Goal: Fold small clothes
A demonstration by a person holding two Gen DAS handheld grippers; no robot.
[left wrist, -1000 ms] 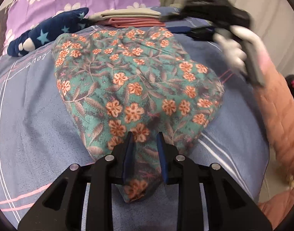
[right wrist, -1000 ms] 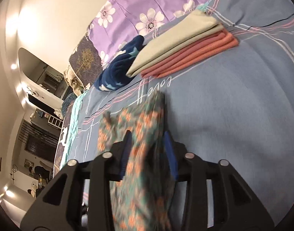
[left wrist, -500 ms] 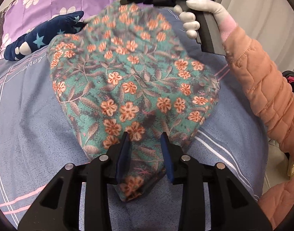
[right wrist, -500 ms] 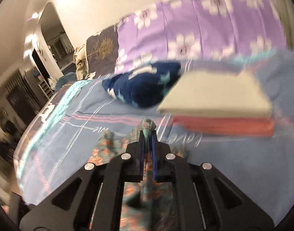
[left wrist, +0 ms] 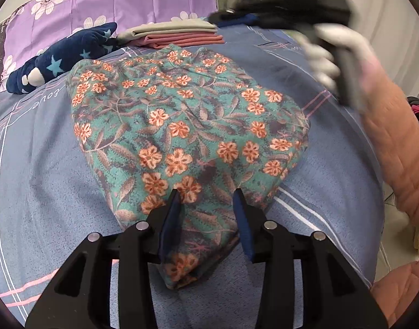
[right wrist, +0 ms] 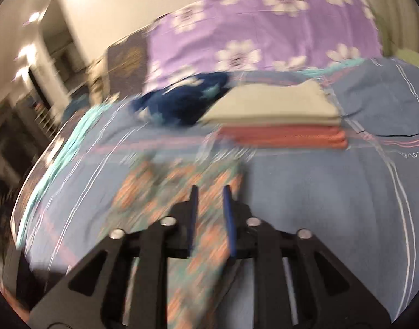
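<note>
Garment [left wrist: 187, 126]: floral, teal with orange flowers; spread mostly flat on the blue bedsheet [left wrist: 39, 181], already doubled over by the look of its thick near edge.
Long axis: from the narrow near tip under the left gripper, widening toward the far edge just short of the folded stack [left wrist: 179, 34].
Left gripper [left wrist: 208, 213]: low over the near tip, jaws parted, cloth lying between and beneath them, nothing pinched.
Right gripper [right wrist: 210, 213]: jaws apart with a clear gap, over the garment's right side [right wrist: 182, 192]; picture smeared by motion, so cloth contact cannot be told.
Right gripper from the left view [left wrist: 286, 8]: blurred, raised above the far right of the bed, apart from the cloth, gloved hand [left wrist: 335, 54] on the handle.
Nearer hand: left, by a wide margin for the near tip; right better placed for the far or right edge.
Key relation: cloth runs straight ahead of the left jaws, away along their line, so a fold would likely carry the near tip toward the far edge.
Stage, as judged: between folds, no grip on either side.
Other things: star-print navy piece [left wrist: 58, 60] far left, purple flowered pillow [left wrist: 113, 2] behind.
Risk: pinching the bedsheet with the tip.
</note>
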